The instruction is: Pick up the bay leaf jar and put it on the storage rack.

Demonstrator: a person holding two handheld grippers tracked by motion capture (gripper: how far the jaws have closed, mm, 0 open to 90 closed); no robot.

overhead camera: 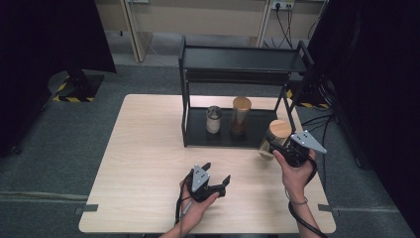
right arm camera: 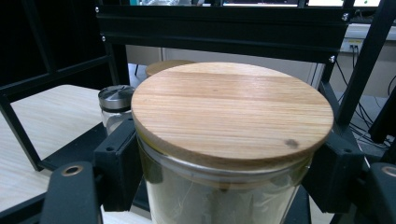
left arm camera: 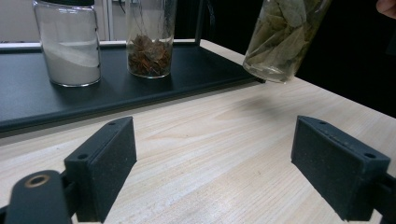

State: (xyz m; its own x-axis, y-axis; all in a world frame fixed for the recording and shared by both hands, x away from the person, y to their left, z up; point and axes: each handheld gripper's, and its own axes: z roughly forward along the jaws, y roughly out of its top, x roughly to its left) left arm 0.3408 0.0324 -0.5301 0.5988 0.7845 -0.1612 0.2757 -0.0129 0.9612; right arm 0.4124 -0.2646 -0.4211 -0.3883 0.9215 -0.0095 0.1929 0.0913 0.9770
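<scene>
- While the person's left hand rests low on the table (overhead camera: pixel 148 148), the right gripper (overhead camera: pixel 283 148) is clamped on a glass jar (overhead camera: pixel 274 139) with a wooden lid (right arm camera: pixel 232 109), its jaws pressed against the glass just under the lid.
- That jar, with pale leaves inside, hangs tilted off the tabletop just beside the front right corner of the black rack (overhead camera: pixel 237 62).
- The left gripper (overhead camera: pixel 218 178) holds nothing; its jaws stand wide apart over bare wood.
- On the rack's bottom shelf stand a metal-capped shaker (overhead camera: pixel 213 119) of white powder and a taller wooden-lidded jar (overhead camera: pixel 240 116) of brown spice, side by side, apart.
- The rack's right front post rises close to the held jar.
</scene>
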